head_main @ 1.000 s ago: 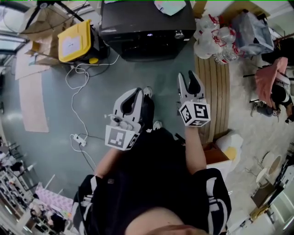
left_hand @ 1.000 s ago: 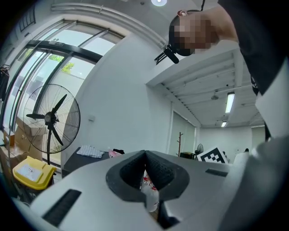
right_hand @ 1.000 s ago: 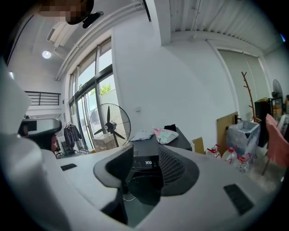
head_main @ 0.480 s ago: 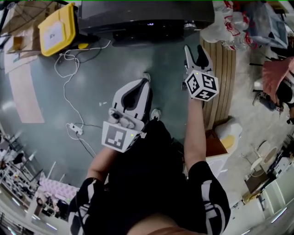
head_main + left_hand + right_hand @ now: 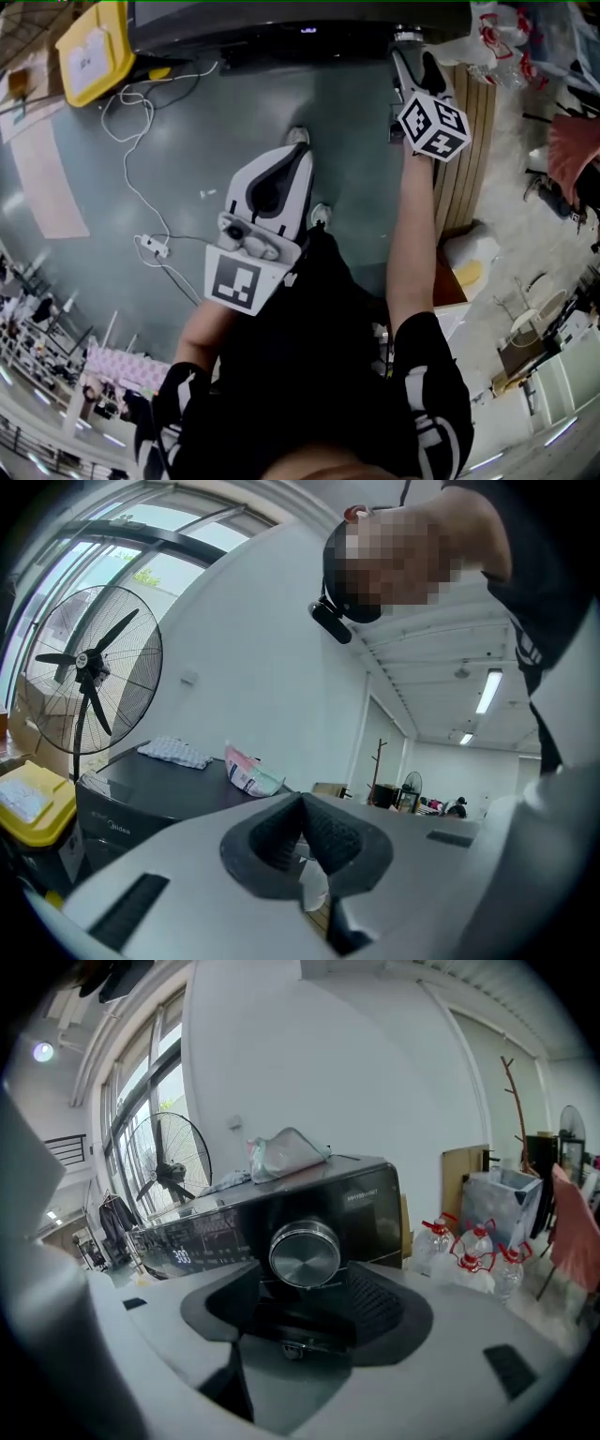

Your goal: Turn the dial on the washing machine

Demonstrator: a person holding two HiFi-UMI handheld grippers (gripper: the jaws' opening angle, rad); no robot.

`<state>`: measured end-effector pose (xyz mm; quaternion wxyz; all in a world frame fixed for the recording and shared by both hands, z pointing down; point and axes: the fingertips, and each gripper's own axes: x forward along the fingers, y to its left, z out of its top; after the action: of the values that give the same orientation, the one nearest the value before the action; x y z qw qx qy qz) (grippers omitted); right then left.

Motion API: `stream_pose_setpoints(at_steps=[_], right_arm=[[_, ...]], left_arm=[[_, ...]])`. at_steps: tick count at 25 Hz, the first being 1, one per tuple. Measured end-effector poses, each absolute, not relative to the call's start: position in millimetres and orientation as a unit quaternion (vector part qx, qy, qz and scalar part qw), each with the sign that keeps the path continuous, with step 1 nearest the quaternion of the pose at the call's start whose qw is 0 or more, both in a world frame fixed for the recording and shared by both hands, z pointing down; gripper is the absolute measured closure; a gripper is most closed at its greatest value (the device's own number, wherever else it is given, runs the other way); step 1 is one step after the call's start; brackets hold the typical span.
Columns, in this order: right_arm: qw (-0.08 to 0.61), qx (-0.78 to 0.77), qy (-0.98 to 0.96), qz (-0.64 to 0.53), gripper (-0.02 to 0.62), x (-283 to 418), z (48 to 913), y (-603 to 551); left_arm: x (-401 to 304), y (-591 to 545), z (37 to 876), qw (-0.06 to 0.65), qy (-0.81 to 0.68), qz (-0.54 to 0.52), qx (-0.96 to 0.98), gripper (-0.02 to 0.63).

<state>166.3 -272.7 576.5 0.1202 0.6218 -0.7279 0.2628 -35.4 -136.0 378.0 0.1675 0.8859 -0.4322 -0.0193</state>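
The black washing machine (image 5: 272,19) stands at the top of the head view, and its front panel (image 5: 216,1232) fills the right gripper view. Its round silver dial (image 5: 305,1254) sits centred in the gap between the dark pads (image 5: 380,1305), which do not touch it. My right gripper (image 5: 415,64) is stretched out to the machine's right front corner by the dial (image 5: 405,36), its jaws opening with nothing gripped. My left gripper (image 5: 298,157) hangs lower, over the floor in front of the person, shut and empty; in its own view the left gripper (image 5: 302,801) points up past the machine's top.
A yellow bin (image 5: 94,47) stands left of the machine, with a white cable and power strip (image 5: 150,246) on the floor. A slatted wooden bench (image 5: 464,159) and water bottles (image 5: 469,1246) are to the right. A pedestal fan (image 5: 94,663) stands at the left.
The person has stepped toward the machine. My right gripper reached up and forward to the dial and its jaws spread wider. The left gripper stayed shut near the body.
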Motion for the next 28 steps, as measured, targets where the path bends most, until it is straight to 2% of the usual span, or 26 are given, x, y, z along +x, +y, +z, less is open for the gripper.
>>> stream_pose_setpoints(at_steps=[13,15,18,19,28], right_arm=[[0.133,0.615,-0.735,0.252,0.307,161,581,-286],[0.18,0.625,-0.729,0.21,0.308,159,581,-286],[0.295,0.639,-0.703,0.1,0.308,148,581,-289],[0.309,0.639,-0.699,0.085,0.308,145,583,-291],[0.287,0.63,-0.711,0.124,0.284,161,591,-287]], left_arm=[[-41,-147,394,0.17,-0.459,-0.005,0.872,0.586],[-44,-147,396,0.171,-0.46,-0.005,0.872,0.586],[-55,-150,400,0.172,-0.461,-0.004,0.87,0.586],[-57,-152,402,0.174,-0.461,-0.004,0.87,0.586],[-44,-153,402,0.167,-0.459,-0.008,0.873,0.586]])
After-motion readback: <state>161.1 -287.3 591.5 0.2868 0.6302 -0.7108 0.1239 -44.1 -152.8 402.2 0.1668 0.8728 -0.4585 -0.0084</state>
